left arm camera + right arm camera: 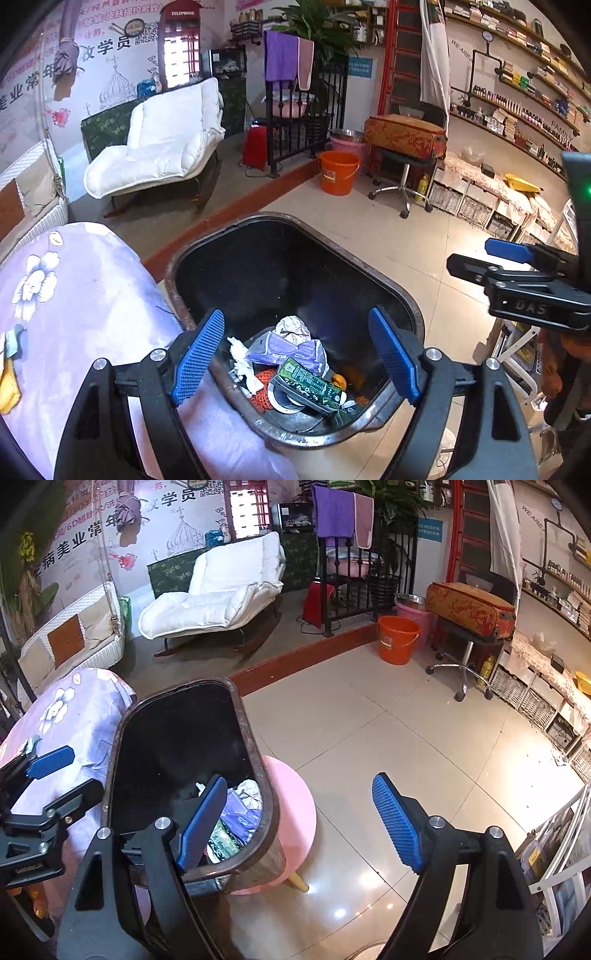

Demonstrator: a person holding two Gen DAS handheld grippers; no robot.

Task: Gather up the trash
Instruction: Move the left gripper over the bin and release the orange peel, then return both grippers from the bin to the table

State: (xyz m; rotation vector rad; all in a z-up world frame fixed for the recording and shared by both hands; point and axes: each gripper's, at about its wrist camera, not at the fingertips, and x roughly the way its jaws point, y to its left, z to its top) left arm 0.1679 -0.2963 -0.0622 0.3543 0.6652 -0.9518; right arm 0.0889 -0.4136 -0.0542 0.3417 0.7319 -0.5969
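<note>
A dark trash bin (pixel 391 284) with a worn brown rim stands beside a table with a purple floral cloth (pixel 74 295). Inside lie crumpled paper (pixel 291 326), a purple wrapper (pixel 291 350), a green circuit board (pixel 310 386) and white tissue (pixel 240 363). My left gripper (pixel 297 356) is open and empty, over the bin's near end above the trash. My right gripper (pixel 299 821) is open and empty, its left finger over the bin (pixel 122 746), its right finger over the floor. The right gripper also shows in the left wrist view (pixel 476 260), and the left gripper in the right wrist view (pixel 62 775).
The bin rests on a pink stool (pixel 295 812). An orange bucket (pixel 338 171), a pink basin (pixel 349 142) and a wheeled stool (pixel 404 162) carrying a suitcase stand on the tiled floor. A white recliner (pixel 166 144) is on the raised platform. Low shelves (pixel 491 195) line the right wall.
</note>
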